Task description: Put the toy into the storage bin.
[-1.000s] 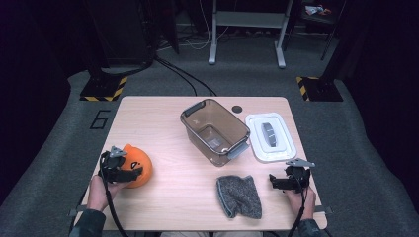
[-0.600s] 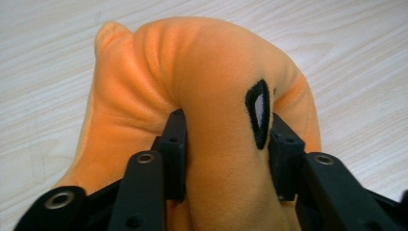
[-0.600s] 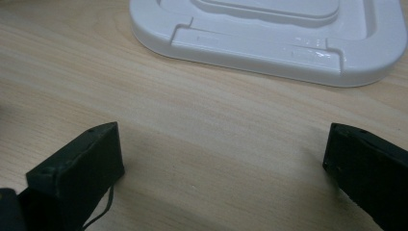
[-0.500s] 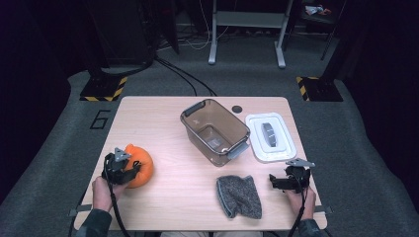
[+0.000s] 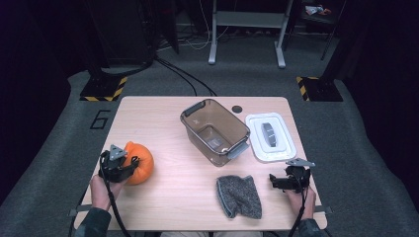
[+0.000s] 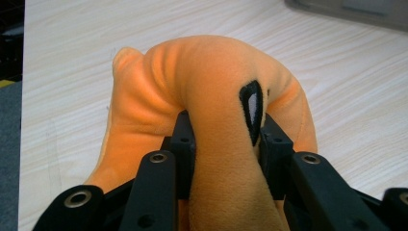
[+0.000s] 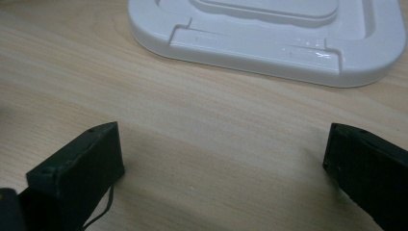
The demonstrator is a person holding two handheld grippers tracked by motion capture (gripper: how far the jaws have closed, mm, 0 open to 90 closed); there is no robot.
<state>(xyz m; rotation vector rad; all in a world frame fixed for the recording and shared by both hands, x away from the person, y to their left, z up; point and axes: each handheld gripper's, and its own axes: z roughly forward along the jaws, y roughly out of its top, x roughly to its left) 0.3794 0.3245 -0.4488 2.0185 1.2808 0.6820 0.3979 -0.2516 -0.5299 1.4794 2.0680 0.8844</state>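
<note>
An orange plush pumpkin [image 5: 139, 162] lies at the table's left front. My left gripper [image 5: 120, 167] is shut on it; its jaws have just been closing, and in the left gripper view the soft orange body [image 6: 211, 96] bulges between the two black pads [image 6: 184, 139]. At the right front my right gripper [image 5: 284, 181] rests low over the wood, jaws wide apart with nothing between them [image 7: 223, 159]. The white lid [image 7: 269, 33] lies just beyond its fingertips.
A clear brown plastic bin [image 5: 215, 131] stands in the middle of the table, its white lid [image 5: 270, 137] flat beside it on the right. A grey knitted cloth [image 5: 239, 196] lies near the front edge. A small dark disc [image 5: 237, 109] sits at the back.
My left gripper has closed on the orange pumpkin and shifted slightly toward the front edge with it. The right gripper has stayed where it was.
</note>
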